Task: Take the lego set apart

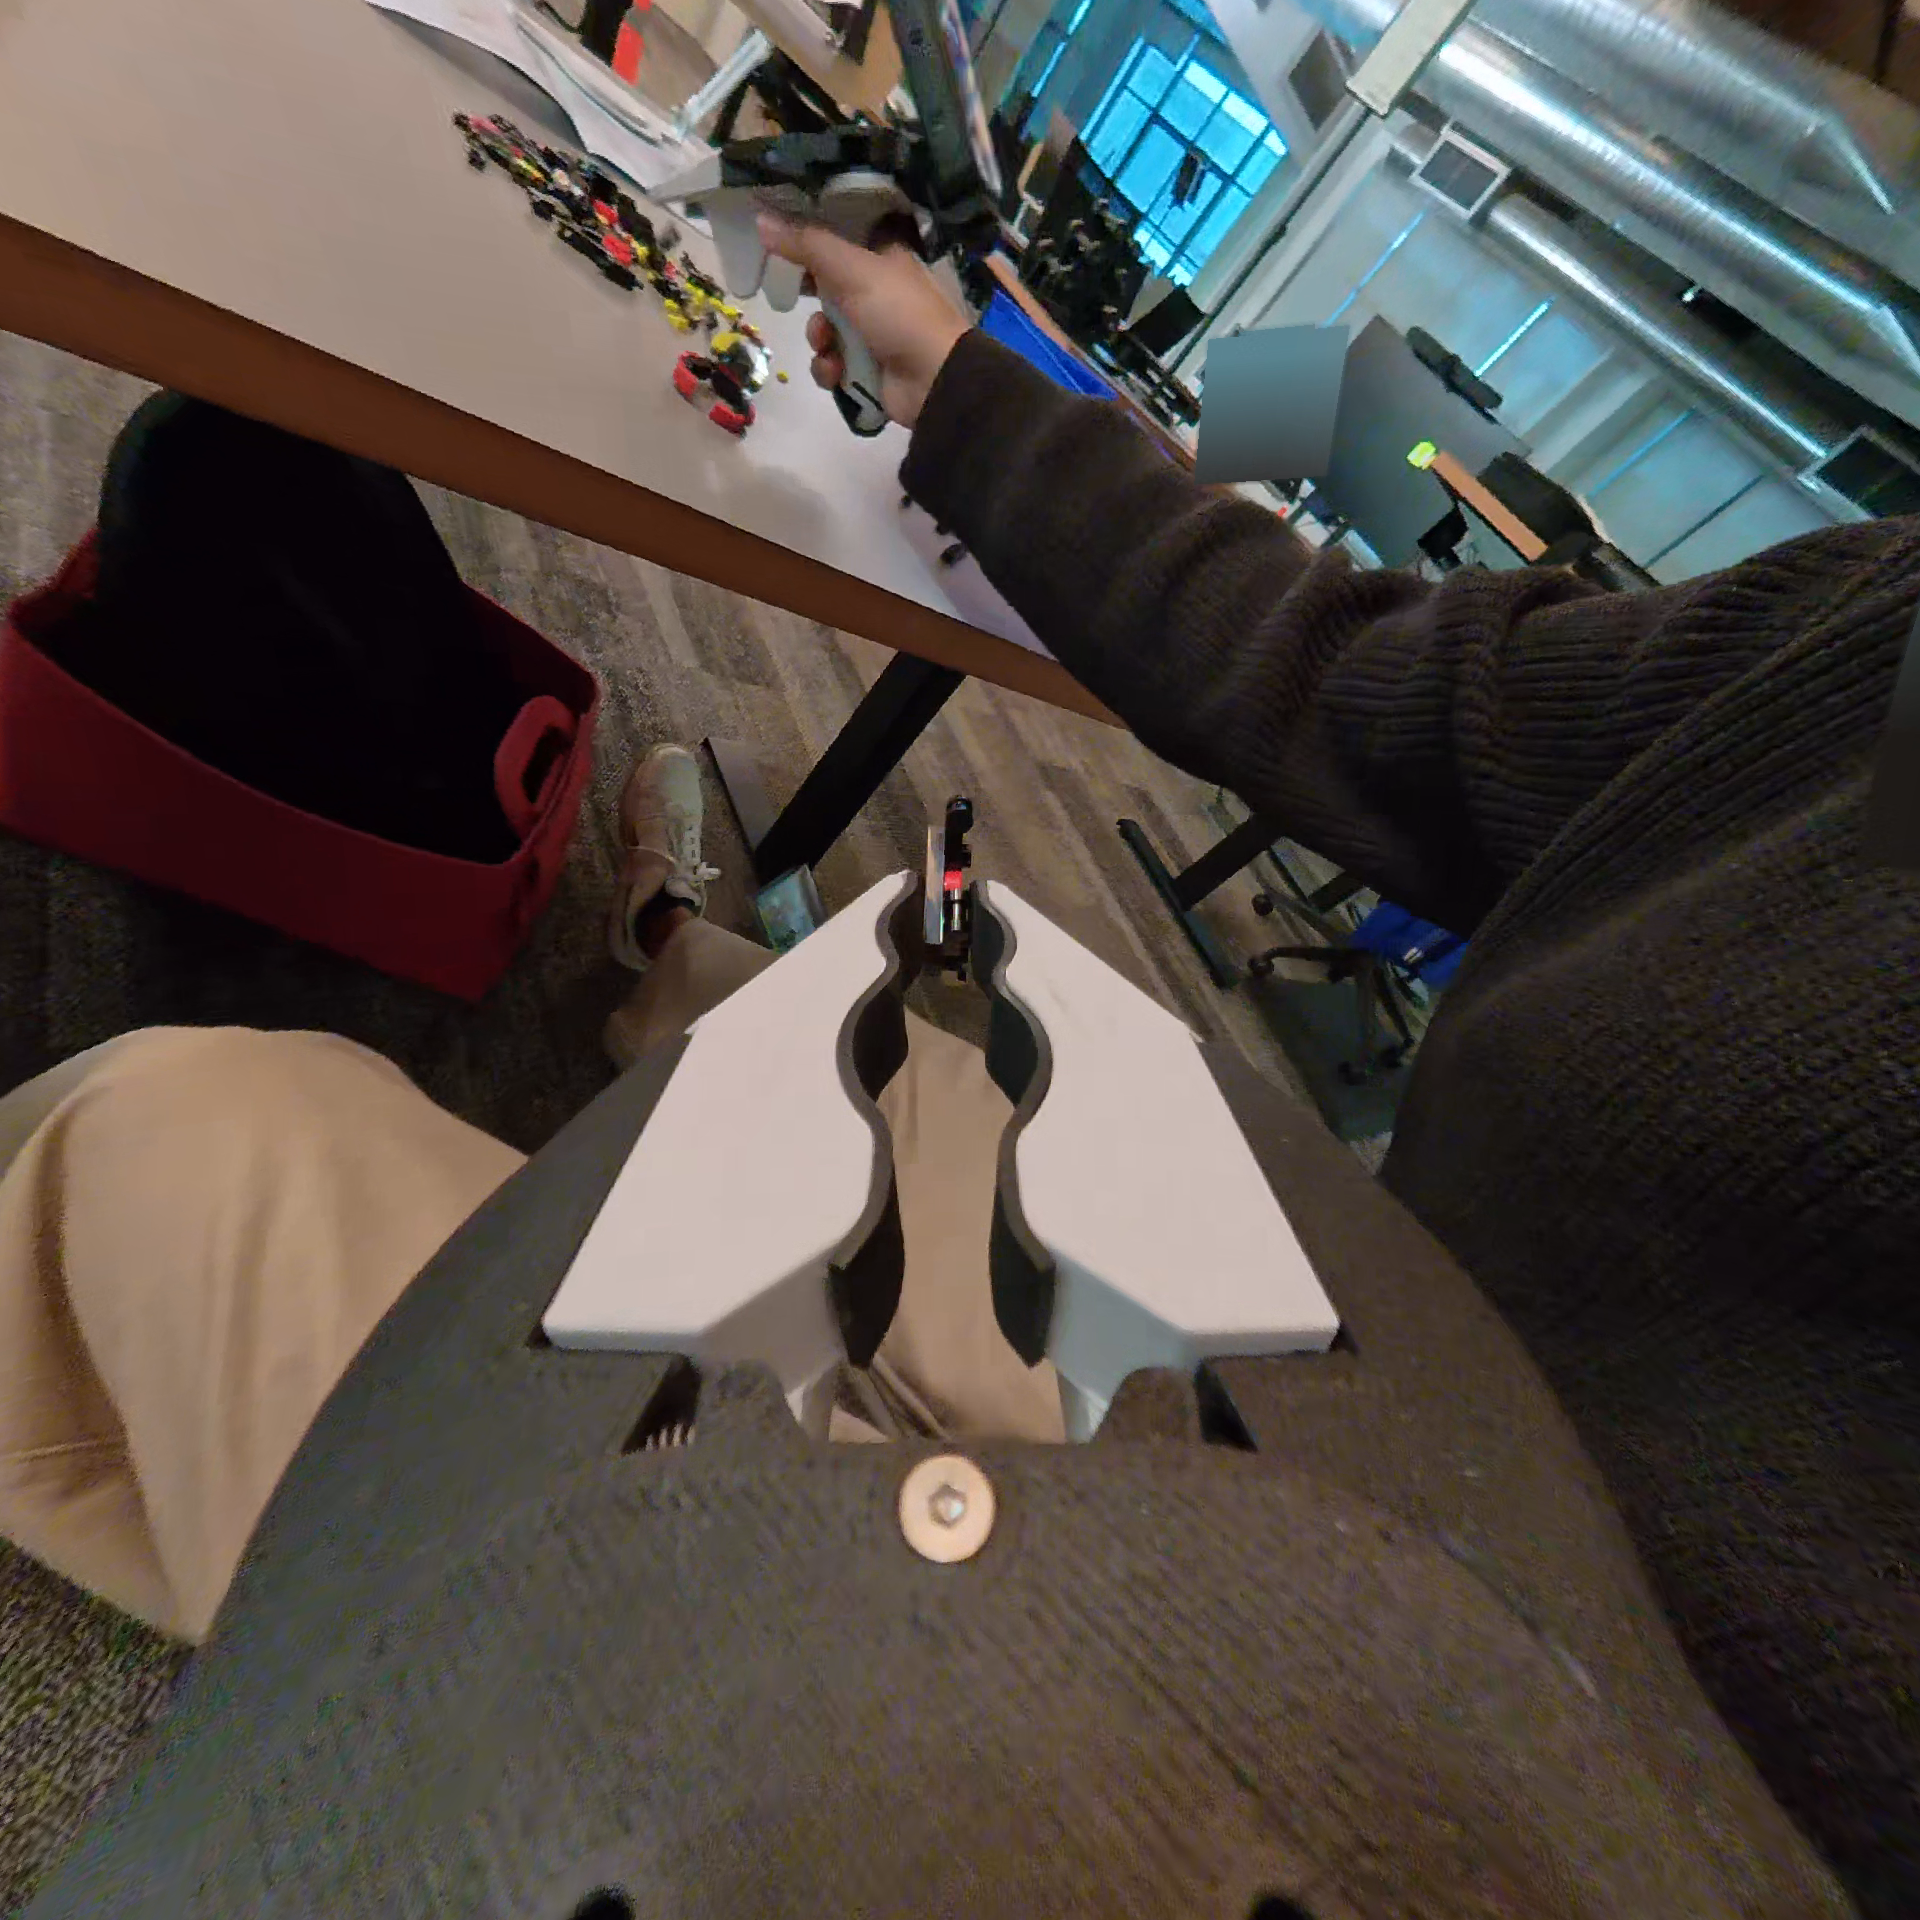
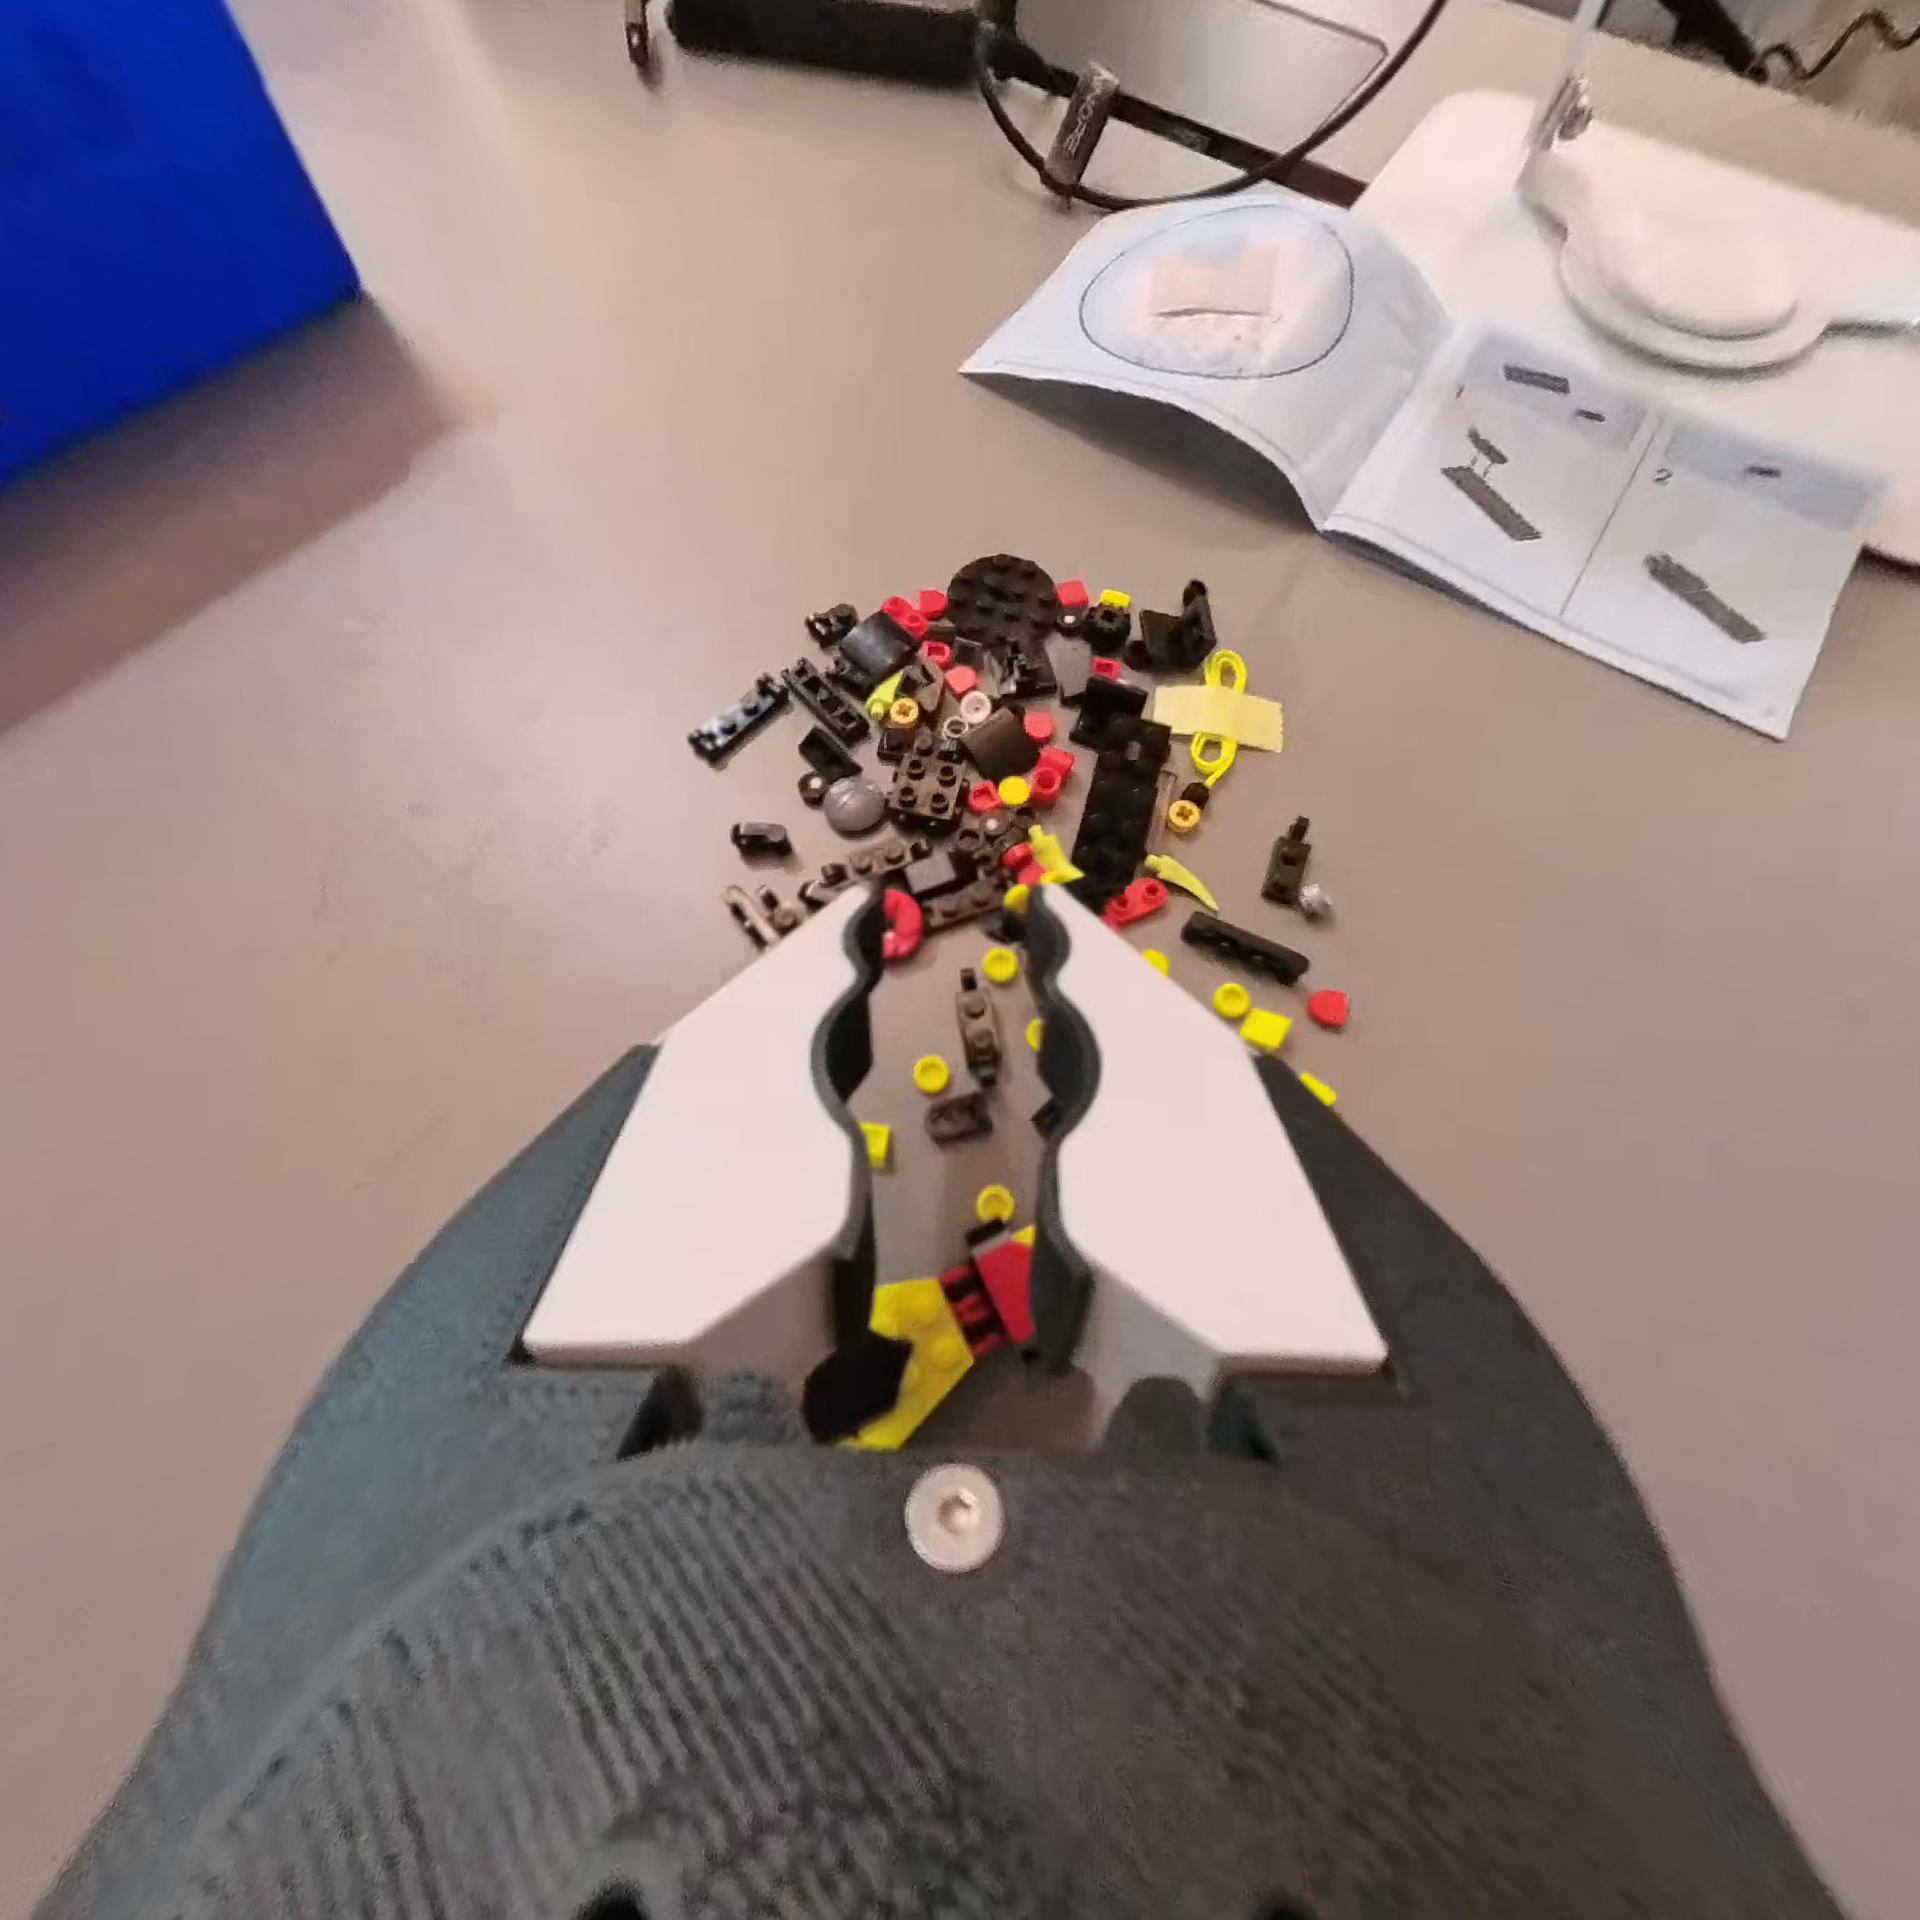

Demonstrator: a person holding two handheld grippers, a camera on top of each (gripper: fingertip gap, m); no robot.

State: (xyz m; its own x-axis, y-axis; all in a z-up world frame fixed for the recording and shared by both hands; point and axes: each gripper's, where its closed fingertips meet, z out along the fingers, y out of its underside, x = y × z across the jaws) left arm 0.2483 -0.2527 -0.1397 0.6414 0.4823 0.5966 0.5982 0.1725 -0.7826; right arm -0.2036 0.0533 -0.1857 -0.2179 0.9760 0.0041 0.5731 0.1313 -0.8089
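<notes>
Left gripper [image 1: 948, 902] clamped on small black-and-red lego piece [image 1: 951, 896], held off the table [image 1: 312, 229] above the lap; risks dropping to carpet. Right gripper [image 2: 961, 904] parted, empty, over loose bricks [image 2: 997, 769]; risks scattering them.

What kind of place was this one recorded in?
Probably an open-plan office or lab workspace: exposed silver ventilation ducts overhead, large gridded industrial windows, dark rolling office chairs on carpet, and a beige wood-edged table strewn with small loose lego pieces.

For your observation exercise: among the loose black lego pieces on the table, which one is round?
The black round studded plate at the pile's far edge, nearest the instruction booklet; the other black pieces are straight-edged.
</notes>
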